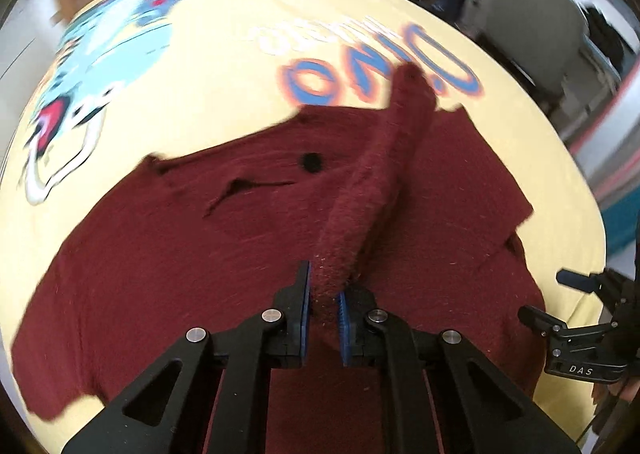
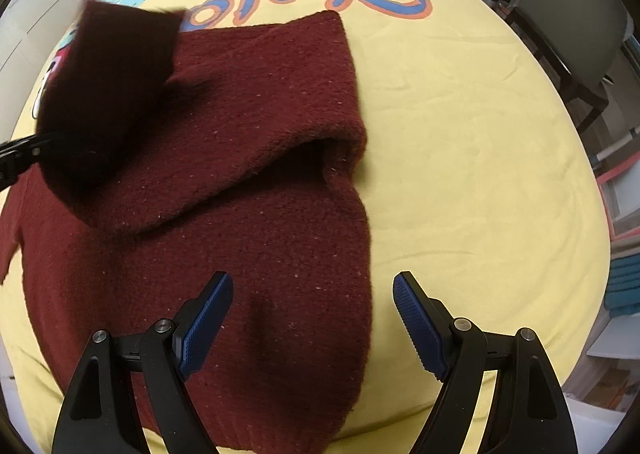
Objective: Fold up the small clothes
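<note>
A yellow sheet (image 2: 460, 141) printed with "Dino music" and a cartoon dinosaur (image 1: 100, 45) covers the worktop. On it lies a dark red knit sweater (image 2: 248, 221), body flat, one sleeve folded across its chest. The left claw (image 1: 324, 306) pinches a raised sleeve (image 1: 376, 181) between its blue pads. The right claw (image 2: 312, 318) stands spread above the sweater's hem edge, holding nothing. Only the left view shows a black button (image 1: 311, 162); only the right shows a chair (image 2: 576, 13).

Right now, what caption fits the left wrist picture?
Left gripper pinches a sleeve of the dark red knitted sweater on the yellow dinosaur-print cloth.
</note>
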`<control>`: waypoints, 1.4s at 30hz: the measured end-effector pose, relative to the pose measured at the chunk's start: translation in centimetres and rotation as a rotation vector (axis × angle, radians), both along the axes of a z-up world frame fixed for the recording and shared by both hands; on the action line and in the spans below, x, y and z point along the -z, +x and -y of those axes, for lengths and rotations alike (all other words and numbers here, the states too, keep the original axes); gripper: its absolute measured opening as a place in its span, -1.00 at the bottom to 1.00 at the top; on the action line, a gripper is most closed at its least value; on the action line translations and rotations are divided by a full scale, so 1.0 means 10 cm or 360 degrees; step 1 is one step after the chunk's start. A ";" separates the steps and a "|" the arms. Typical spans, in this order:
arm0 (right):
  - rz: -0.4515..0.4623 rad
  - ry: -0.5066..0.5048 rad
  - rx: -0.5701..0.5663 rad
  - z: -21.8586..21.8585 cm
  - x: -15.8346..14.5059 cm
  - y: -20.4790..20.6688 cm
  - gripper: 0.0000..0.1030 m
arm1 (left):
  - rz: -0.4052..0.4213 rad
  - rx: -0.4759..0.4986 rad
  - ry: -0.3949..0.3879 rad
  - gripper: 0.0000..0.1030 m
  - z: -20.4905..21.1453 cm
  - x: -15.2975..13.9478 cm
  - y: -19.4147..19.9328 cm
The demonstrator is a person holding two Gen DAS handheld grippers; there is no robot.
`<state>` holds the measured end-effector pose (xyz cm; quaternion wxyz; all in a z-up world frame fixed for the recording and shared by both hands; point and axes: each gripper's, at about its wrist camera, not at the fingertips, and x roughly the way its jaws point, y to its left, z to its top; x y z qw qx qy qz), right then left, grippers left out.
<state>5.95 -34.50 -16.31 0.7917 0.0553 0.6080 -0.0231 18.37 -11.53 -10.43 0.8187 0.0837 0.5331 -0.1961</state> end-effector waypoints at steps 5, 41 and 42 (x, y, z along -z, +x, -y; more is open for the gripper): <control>-0.0008 -0.0005 -0.0026 -0.09 0.04 0.04 0.62 | -0.0016 -0.0226 -0.0093 -0.82 -0.45 0.01 -0.18; -0.0099 -0.0026 -0.0105 -0.46 0.19 0.36 0.62 | -0.0305 -0.0615 -0.0039 0.94 -1.92 0.24 0.04; -0.0101 -0.0025 -0.0106 -0.47 0.19 0.37 0.62 | -0.0323 -0.0604 -0.0033 0.94 -1.90 0.28 0.09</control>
